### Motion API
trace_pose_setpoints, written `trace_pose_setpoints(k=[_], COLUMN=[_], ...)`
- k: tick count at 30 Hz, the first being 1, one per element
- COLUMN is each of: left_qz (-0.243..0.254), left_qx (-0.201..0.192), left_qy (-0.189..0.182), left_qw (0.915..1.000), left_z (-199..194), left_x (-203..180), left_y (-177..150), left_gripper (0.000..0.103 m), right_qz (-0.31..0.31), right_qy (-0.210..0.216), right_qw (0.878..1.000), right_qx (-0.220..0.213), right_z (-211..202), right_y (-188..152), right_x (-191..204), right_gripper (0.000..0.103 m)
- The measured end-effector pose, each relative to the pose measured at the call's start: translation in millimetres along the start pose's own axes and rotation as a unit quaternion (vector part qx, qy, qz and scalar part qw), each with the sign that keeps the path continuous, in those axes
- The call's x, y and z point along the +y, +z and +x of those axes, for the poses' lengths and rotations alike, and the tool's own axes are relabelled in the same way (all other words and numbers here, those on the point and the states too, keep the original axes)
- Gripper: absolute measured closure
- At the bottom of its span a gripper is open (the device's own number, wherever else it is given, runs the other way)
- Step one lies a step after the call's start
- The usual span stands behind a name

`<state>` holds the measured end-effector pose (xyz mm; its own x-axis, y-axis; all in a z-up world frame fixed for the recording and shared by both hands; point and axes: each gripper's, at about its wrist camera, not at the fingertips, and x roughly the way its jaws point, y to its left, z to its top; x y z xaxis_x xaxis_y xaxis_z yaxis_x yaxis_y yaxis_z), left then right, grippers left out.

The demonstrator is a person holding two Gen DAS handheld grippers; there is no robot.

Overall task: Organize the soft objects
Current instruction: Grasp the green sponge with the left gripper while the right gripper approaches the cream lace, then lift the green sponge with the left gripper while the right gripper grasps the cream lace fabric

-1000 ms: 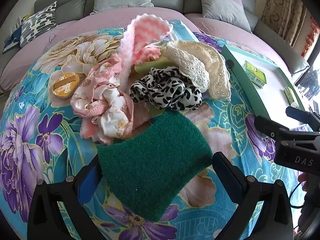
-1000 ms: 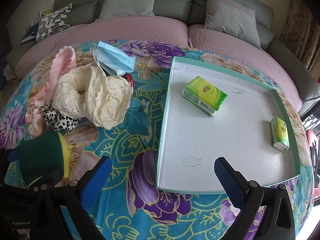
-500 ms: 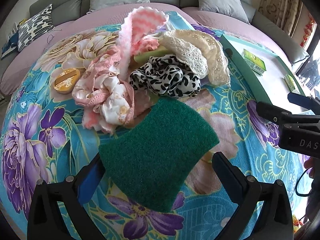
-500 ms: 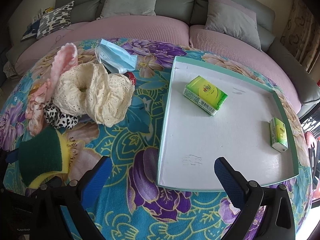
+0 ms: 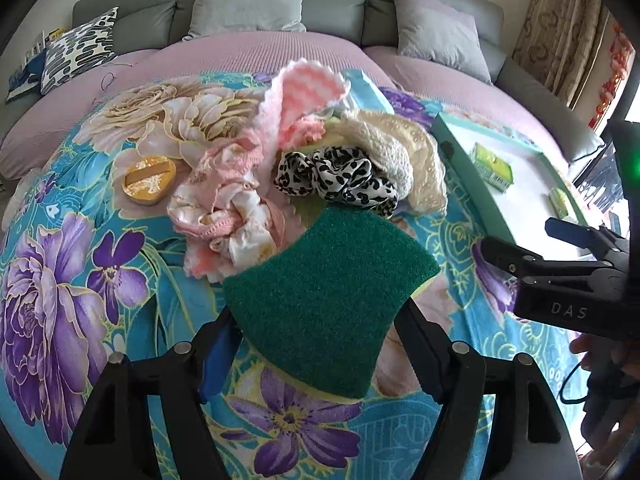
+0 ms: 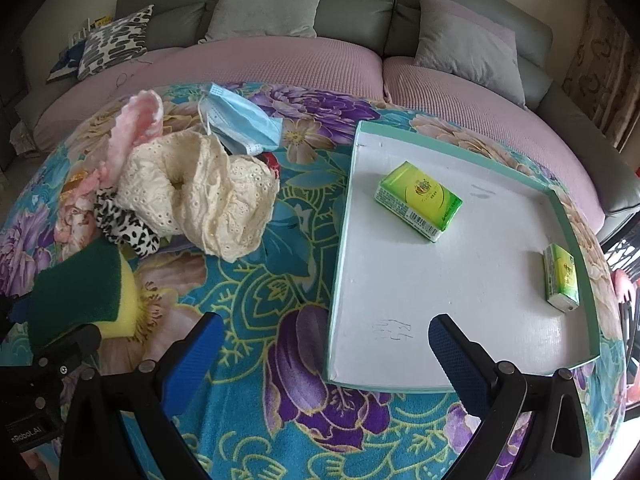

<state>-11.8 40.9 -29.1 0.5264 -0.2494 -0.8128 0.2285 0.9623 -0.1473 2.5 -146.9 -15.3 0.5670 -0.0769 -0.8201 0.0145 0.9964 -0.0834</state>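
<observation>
My left gripper (image 5: 320,344) is shut on a green and yellow sponge (image 5: 328,292) and holds it above the flowered cloth; the sponge also shows in the right wrist view (image 6: 80,292). Beyond it lies a pile of soft things: a leopard scrunchie (image 5: 340,180), a cream lace scrunchie (image 6: 200,192), a pink floral scrunchie (image 5: 228,208) and a pink knitted cloth (image 5: 300,96). A blue face mask (image 6: 240,120) lies behind the pile. My right gripper (image 6: 324,344) is open and empty, over the near left edge of the white tray (image 6: 460,304).
Two green tissue packs (image 6: 418,200) (image 6: 562,282) lie in the tray. A yellow round dish (image 5: 148,180) sits left of the pile. A grey sofa with cushions (image 6: 264,4) curves behind the table.
My left gripper has lifted the sponge a little and carried it slightly right. The right gripper has barely moved.
</observation>
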Motion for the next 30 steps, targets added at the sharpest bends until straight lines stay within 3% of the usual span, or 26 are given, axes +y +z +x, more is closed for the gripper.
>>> trace_pose_setpoints(k=[11,16,19,23,27,30], left_qz=[-0.05,-0.082,-0.093,-0.103,-0.104,-0.105], left_qx=[-0.087,-0.1,-0.1,-0.092,-0.085,-0.079], left_qy=[-0.011,-0.005,-0.004,-0.005,-0.006,-0.005], left_qw=[0.9949,0.9916,0.9906,0.9904,0.9909,0.9914], left_z=[-42,-44,-43,-37,-30,-26], left_x=[27,40,48,55,56,56], left_y=[8,8,7,7,7,6], left_gripper=[0.027,0.027,0.027,0.027,0.027,0.027], right_qz=[-0.004,-0.03,-0.033,-0.026,-0.007,0.004], right_qy=[0.102,0.122,0.121,0.132,0.151,0.159], right_qw=[0.991,0.989,0.99,0.989,0.987,0.986], right_qx=[-0.083,-0.078,-0.07,-0.067,-0.052,-0.052], right_z=[-5,9,21,32,43,45], right_y=[36,40,41,44,44,44], right_x=[32,56,62,61,55,50], right_gripper=[0.0,0.019,0.025,0.037,0.059,0.067])
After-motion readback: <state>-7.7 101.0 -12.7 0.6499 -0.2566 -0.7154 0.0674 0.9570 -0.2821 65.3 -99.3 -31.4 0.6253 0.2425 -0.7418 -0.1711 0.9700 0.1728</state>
